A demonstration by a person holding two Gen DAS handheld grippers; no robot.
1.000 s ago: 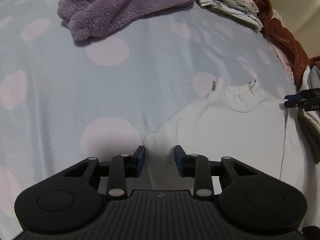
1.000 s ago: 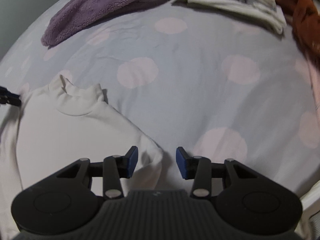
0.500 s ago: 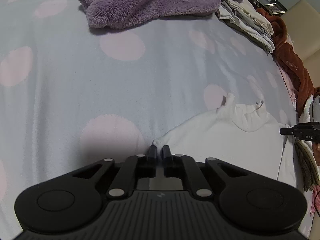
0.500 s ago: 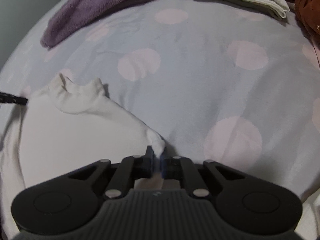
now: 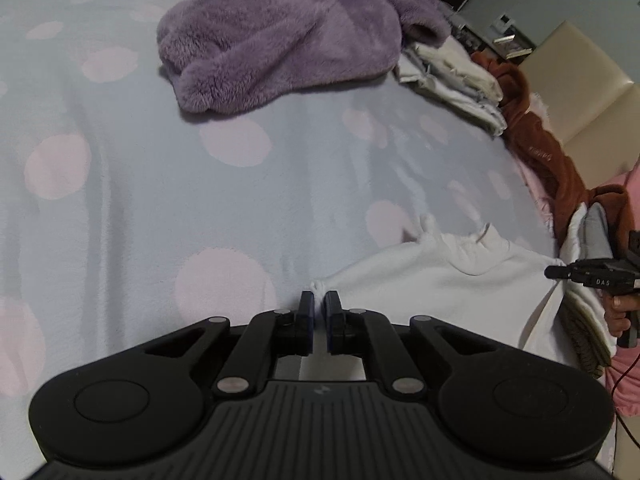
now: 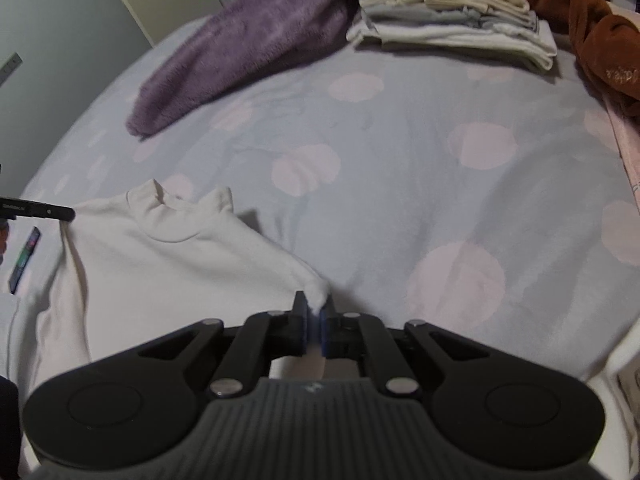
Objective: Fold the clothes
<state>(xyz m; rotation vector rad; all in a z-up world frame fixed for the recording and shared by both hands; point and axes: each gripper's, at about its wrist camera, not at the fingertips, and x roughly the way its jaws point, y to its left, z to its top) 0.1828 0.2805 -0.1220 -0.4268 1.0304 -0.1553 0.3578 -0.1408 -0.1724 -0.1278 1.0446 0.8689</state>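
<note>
white top (image 5: 440, 280) pinched at each shoulder by left claw (image 5: 320, 300) and right claw (image 6: 315, 305), hem cut off.

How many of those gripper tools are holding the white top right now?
2. The left gripper pinches one shoulder corner of the white top; the right gripper pinches the opposite shoulder corner. No others are visible.

sweater (image 6: 160, 264) on bed (image 6: 400, 184), folded stack (image 6: 452, 28) perhaps behind

The left gripper (image 5: 319, 300) pinches a corner of the white top (image 5: 432, 280); purple fleece (image 5: 288, 48) lies far ahead.
</note>
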